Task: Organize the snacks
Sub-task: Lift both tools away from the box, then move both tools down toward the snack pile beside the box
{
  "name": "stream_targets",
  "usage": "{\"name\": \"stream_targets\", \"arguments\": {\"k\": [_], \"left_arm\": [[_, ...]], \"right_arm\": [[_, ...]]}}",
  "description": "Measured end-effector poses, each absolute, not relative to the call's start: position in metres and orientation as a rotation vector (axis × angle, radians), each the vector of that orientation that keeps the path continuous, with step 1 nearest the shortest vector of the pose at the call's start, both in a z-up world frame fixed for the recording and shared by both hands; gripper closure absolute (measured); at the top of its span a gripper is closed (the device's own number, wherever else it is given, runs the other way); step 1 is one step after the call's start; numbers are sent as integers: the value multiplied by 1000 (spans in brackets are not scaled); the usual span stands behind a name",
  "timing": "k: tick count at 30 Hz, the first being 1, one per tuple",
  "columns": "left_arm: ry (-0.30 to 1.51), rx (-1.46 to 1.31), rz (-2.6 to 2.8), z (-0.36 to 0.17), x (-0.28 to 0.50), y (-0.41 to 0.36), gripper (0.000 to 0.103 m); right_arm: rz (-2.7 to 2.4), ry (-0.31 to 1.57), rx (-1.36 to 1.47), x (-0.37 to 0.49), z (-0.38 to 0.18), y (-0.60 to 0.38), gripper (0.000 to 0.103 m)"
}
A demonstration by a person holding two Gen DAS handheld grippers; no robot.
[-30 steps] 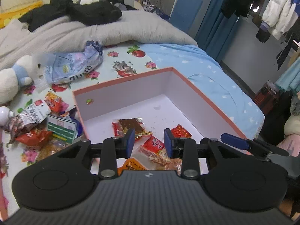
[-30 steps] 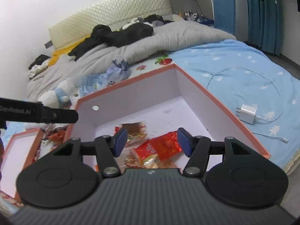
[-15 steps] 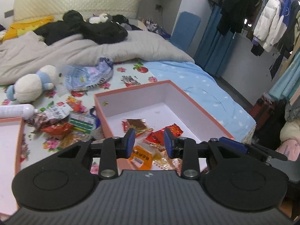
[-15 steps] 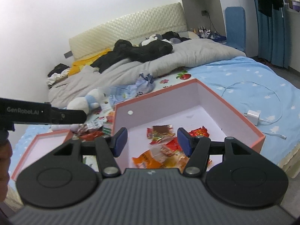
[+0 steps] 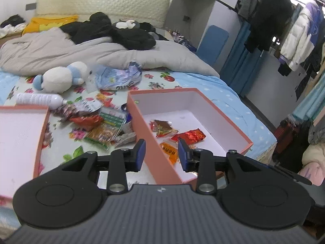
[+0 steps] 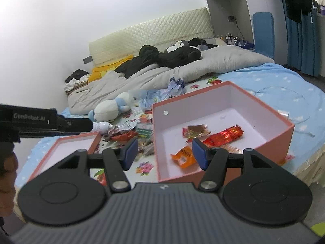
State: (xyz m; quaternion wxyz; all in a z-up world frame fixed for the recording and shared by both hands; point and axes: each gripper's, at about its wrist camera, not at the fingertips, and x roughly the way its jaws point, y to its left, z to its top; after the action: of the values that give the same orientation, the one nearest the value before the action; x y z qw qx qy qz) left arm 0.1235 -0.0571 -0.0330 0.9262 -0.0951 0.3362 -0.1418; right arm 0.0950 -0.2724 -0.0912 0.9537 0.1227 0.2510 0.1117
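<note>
A pink box (image 5: 142, 120) (image 6: 288, 130) sits on the bed with several snack packets inside, among them a red one (image 5: 191, 135) (image 6: 225, 135) and an orange one (image 5: 169, 150) (image 6: 182, 157). A pile of loose snack packets (image 5: 97, 122) (image 6: 130, 132) lies on the floral sheet left of the box. My left gripper (image 5: 161, 155) is open and empty, above the box's near left wall. My right gripper (image 6: 164, 153) is open and empty, above the box's near left corner. The left gripper's body (image 6: 40, 120) shows at the left of the right wrist view.
The pink box lid (image 5: 43, 126) (image 6: 95, 140) lies left of the snack pile. A plush toy (image 5: 59, 79) (image 6: 109, 111), a white bottle (image 5: 38, 100), a crumpled blue bag (image 5: 119, 77), a grey duvet and dark clothes lie further back. A white charger and cable (image 6: 284, 113) lie right of the box.
Both grippers have pulled back and up from inside the box, staying open and empty. The lid and snack pile have come into view.
</note>
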Motion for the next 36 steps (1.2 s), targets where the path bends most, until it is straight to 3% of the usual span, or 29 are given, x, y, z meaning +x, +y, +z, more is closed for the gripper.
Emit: {"name": "stream_targets", "arguments": {"k": [17, 34, 36], "left_arm": [[726, -211, -164, -66, 68, 3, 58], [803, -200, -144, -90, 124, 23, 56], [804, -222, -140, -92, 132, 30, 49]], "right_arm": [[351, 514, 107, 52, -106, -208, 42], [344, 511, 18, 88, -120, -174, 42], [343, 508, 10, 95, -120, -172, 42]]}}
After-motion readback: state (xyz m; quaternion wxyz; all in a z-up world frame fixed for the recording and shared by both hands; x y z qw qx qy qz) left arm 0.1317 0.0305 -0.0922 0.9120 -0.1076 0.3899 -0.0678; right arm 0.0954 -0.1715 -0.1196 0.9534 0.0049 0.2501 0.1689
